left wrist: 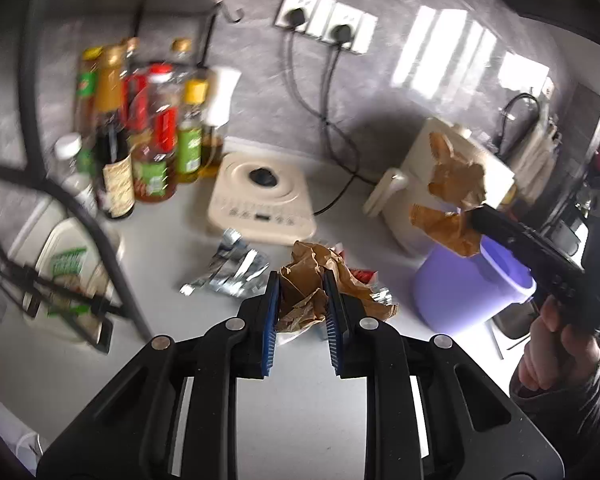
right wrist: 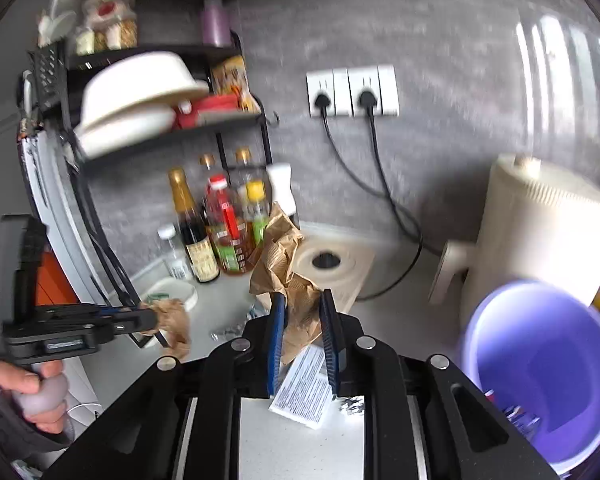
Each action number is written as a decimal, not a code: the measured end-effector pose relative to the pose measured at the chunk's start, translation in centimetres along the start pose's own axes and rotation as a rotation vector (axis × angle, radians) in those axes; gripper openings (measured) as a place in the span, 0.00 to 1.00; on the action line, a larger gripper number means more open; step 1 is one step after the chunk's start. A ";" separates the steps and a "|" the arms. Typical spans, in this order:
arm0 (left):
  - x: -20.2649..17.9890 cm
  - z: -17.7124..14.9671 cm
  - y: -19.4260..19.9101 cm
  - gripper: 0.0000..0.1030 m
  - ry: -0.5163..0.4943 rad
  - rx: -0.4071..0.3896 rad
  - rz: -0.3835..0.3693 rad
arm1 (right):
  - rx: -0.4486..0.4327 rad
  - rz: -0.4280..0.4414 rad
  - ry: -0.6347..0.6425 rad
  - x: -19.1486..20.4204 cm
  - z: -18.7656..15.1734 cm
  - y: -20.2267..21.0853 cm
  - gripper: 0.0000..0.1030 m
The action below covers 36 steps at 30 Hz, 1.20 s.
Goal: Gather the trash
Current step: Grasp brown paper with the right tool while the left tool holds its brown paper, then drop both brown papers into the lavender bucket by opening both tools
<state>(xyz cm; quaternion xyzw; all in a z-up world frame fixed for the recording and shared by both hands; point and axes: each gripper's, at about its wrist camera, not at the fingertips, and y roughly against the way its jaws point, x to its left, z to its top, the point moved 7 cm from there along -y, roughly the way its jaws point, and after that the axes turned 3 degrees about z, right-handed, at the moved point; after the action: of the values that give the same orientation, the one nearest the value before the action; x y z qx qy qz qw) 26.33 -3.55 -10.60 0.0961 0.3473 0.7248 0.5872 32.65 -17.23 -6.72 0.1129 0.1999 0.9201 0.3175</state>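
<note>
We're pinching crumpled brown paper (left wrist: 304, 292) in the left hand-held gripper (left wrist: 302, 300), another brown paper wad (right wrist: 296, 280) in the right hand-held gripper (right wrist: 302, 320); only the right view is showing inside the purple bin (right wrist: 540, 364) at four o'clock.

The crumpled paper (left wrist: 304, 292) is kraft brown, and so is the second crumpled paper (right wrist: 290, 276), faintly ribbed with fine lines; the bin (right wrist: 540, 364) is lilac-purple; the foil wrappers (left wrist: 230, 272) are shiny silver; the gripper pads (left wrist: 272, 320) are blue on black arms; the induction cooker (left wrist: 260, 200) is cream with a black centre; the wall (right wrist: 440, 40) is mottled grey; the leaflet (right wrist: 304, 392) is white with dense black print.
</note>
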 end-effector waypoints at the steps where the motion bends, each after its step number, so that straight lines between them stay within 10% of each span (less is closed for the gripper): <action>1: -0.5 0.4 0.0 0.21 -0.010 -0.003 -0.007 | -0.011 -0.008 0.004 -0.1 0.4 0.6 0.17; 19: -12.0 4.4 -4.1 0.21 -0.163 -0.022 -0.216 | -0.081 -0.261 -0.134 -11.8 1.4 7.3 0.13; 24: -15.0 5.0 -5.5 0.21 -0.191 -0.019 -0.273 | -0.094 -0.344 -0.193 -15.6 0.6 8.3 0.69; 36: -21.9 7.0 -7.7 0.21 -0.279 -0.012 -0.366 | -0.122 -0.458 -0.290 -21.1 -1.1 13.9 0.72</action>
<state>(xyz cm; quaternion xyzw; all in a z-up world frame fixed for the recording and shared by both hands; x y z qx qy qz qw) 42.57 -20.41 -4.27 0.1273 0.2703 0.5879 0.7517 41.08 -40.83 -3.29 0.1759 0.1169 0.8088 0.5488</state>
